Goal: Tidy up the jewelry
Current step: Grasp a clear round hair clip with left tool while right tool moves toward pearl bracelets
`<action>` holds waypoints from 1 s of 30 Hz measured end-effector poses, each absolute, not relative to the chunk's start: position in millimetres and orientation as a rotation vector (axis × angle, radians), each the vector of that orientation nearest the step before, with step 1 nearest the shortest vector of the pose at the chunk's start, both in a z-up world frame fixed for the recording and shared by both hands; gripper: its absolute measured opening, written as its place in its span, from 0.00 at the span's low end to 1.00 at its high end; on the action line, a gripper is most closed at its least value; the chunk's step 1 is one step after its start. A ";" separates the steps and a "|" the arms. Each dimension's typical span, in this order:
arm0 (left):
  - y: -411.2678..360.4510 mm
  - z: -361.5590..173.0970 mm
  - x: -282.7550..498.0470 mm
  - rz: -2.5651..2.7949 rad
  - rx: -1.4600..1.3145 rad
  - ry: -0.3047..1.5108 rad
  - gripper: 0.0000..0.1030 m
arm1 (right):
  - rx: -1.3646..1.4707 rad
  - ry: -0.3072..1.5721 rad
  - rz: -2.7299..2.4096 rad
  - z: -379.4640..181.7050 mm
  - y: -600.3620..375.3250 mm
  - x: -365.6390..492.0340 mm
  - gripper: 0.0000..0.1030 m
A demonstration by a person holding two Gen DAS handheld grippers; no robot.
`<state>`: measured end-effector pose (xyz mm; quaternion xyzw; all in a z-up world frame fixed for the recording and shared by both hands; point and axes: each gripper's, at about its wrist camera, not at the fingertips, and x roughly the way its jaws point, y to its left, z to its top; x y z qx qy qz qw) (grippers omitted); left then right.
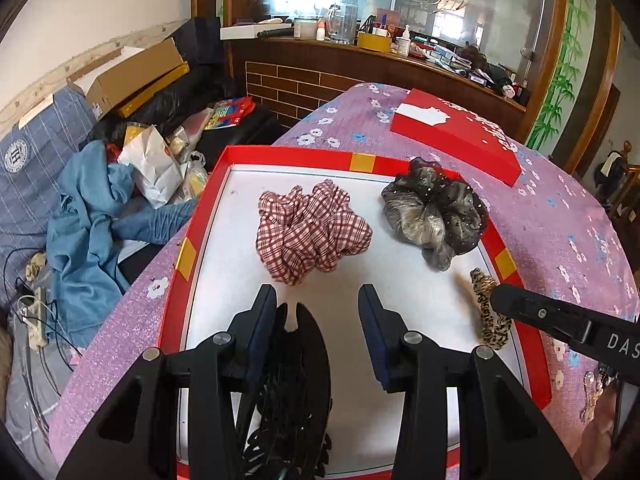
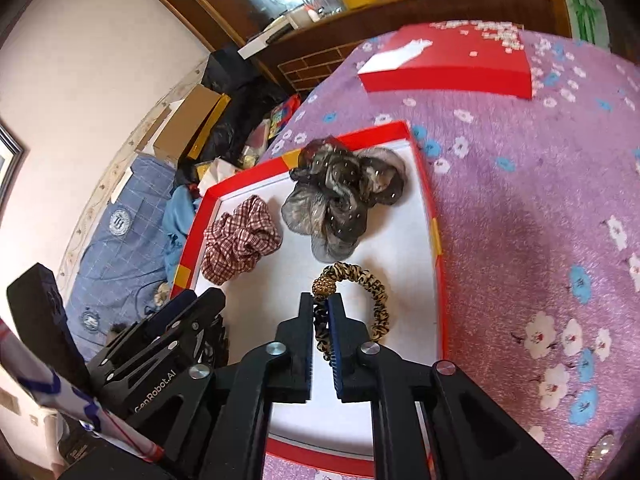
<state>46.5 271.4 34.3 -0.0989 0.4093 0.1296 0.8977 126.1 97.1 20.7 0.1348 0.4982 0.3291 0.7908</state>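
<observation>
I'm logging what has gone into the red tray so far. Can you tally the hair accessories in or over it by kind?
Fabric scrunchies: 2, plaid and dark grey
Leopard-print hair ties: 1, pinched in the right tongs
Black hair claws: 1, between the left tongs
Total: 4

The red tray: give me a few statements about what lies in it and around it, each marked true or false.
1. The plaid scrunchie lies inside the red tray. True.
2. The right gripper is empty. False: its fingers close on the leopard-print hair tie.
3. The grey scrunchie sits on the purple cloth outside the tray. False: it is in the tray.
4. The red lid lies on the cloth beyond the tray. True.
5. The left gripper holds the plaid scrunchie. False: that lies ahead of its fingers.
</observation>
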 end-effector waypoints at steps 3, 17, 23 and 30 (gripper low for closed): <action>271.7 37.1 42.5 0.260 -0.218 0.837 0.40 | 0.299 1.044 0.734 29.3 88.6 121.4 0.11; 182.3 70.6 19.9 0.120 -0.125 0.776 0.43 | 0.341 0.935 0.700 64.6 -16.0 69.3 0.11; 119.1 69.3 17.5 0.026 -0.046 0.799 0.44 | 0.346 0.915 0.598 62.5 -93.7 54.5 0.11; 46.3 52.4 24.2 -0.140 0.030 0.888 0.47 | 0.460 0.934 0.426 38.7 -181.8 67.0 0.14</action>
